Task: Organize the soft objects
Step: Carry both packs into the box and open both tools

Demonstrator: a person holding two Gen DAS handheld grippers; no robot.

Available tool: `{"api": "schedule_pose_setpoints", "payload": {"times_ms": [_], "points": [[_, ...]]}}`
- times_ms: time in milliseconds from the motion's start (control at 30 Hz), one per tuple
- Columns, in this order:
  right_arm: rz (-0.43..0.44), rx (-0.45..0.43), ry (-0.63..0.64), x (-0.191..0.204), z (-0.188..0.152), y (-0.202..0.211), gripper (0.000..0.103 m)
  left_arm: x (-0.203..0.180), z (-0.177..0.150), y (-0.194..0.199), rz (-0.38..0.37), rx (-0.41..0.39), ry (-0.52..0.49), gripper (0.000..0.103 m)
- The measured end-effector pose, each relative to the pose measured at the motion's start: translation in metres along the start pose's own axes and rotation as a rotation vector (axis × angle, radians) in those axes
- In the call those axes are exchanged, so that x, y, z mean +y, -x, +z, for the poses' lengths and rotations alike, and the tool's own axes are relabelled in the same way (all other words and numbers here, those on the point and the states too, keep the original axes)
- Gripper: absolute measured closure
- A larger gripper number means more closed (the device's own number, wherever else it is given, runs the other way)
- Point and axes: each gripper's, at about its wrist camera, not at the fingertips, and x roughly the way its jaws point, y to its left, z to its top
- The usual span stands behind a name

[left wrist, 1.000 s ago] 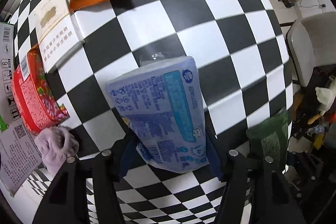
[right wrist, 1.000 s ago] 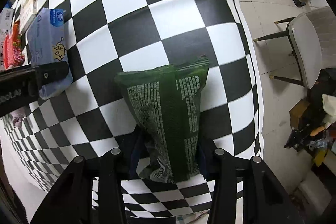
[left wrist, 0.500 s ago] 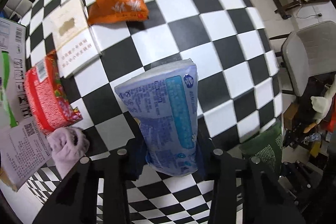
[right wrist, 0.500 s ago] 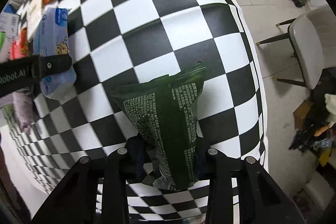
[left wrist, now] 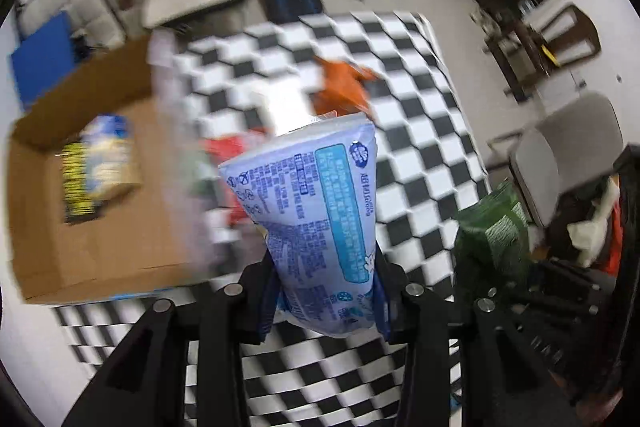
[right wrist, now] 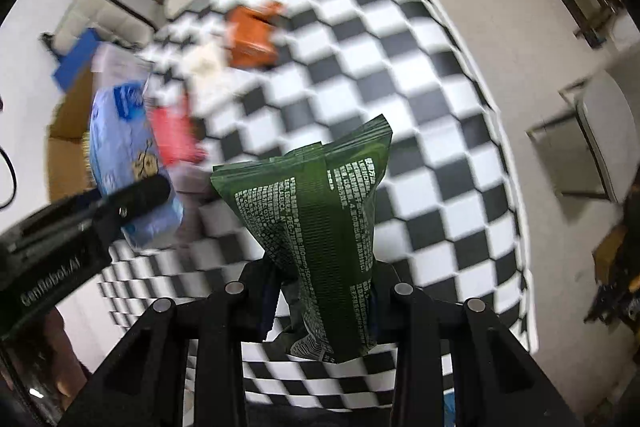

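Note:
My left gripper [left wrist: 326, 301] is shut on a light blue tissue pack [left wrist: 316, 211] and holds it upright, well above the checkered table [left wrist: 416, 147]. My right gripper [right wrist: 322, 307] is shut on a dark green soft packet [right wrist: 320, 223], also lifted off the table. The green packet also shows in the left wrist view [left wrist: 492, 239], and the blue pack in the right wrist view [right wrist: 128, 155]. An open cardboard box [left wrist: 92, 203] lies left of the table with a yellow and blue pack [left wrist: 100, 167] inside.
An orange bag [left wrist: 344, 91], a red packet [right wrist: 174, 135] and a white box [right wrist: 206, 67] lie on the table's far left part. A grey chair [left wrist: 568, 163] stands at the right. Sofas and clutter sit beyond the table. Both views are blurred.
Both grippers have risen and tilted up, each lifting its pack off the table. The cardboard box and the room beyond have come into view.

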Motion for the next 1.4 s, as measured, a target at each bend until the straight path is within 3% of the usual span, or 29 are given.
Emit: {"api": "schedule_pose_setpoints", "payload": {"times_ms": [133, 300, 467, 567, 700, 967, 1200, 1233, 1267, 1300, 1333, 1400], "points": [[0.077, -0.033, 0.068, 0.075, 0.015, 0.014, 0.067, 0.044, -0.006, 0.034, 0.067, -0.060, 0.056, 0.067], [0.145, -0.034, 0.135, 0.176, 0.034, 0.006, 0.067, 0.131, -0.009, 0.059, 0.168, -0.090, 0.138, 0.067], [0.083, -0.029, 0.212, 0.271, 0.056, -0.026, 0.067, 0.208, 0.002, 0.041, 0.214, -0.052, 0.234, 0.067], [0.022, -0.026, 0.231, 0.304, 0.073, -0.053, 0.067, 0.246, 0.013, 0.021, 0.227, -0.013, 0.282, 0.067], [-0.055, -0.014, 0.237, 0.323, 0.095, -0.085, 0.067, 0.284, 0.028, -0.017, 0.224, 0.052, 0.323, 0.067], [-0.158, 0.029, 0.223, 0.338, 0.127, -0.138, 0.066, 0.316, 0.045, -0.071, 0.226, 0.159, 0.333, 0.067], [-0.186, 0.067, 0.204, 0.335, 0.147, -0.166, 0.064, 0.329, 0.058, -0.080, 0.221, 0.172, 0.368, 0.052], [-0.183, 0.072, 0.202, 0.335, 0.148, -0.167, 0.058, 0.331, 0.058, -0.078, 0.195, 0.162, 0.388, 0.050], [-0.180, 0.071, 0.198, 0.334, 0.149, -0.167, 0.042, 0.334, 0.060, -0.077, 0.180, 0.153, 0.396, 0.041], [-0.180, 0.064, 0.199, 0.334, 0.150, -0.167, 0.033, 0.333, 0.060, -0.073, 0.172, 0.137, 0.400, 0.026], [-0.176, 0.053, 0.203, 0.335, 0.150, -0.165, 0.022, 0.334, 0.062, -0.072, 0.175, 0.130, 0.396, 0.020], [-0.178, 0.047, 0.211, 0.335, 0.149, -0.162, 0.021, 0.331, 0.061, -0.066, 0.197, 0.111, 0.381, 0.011]]}}
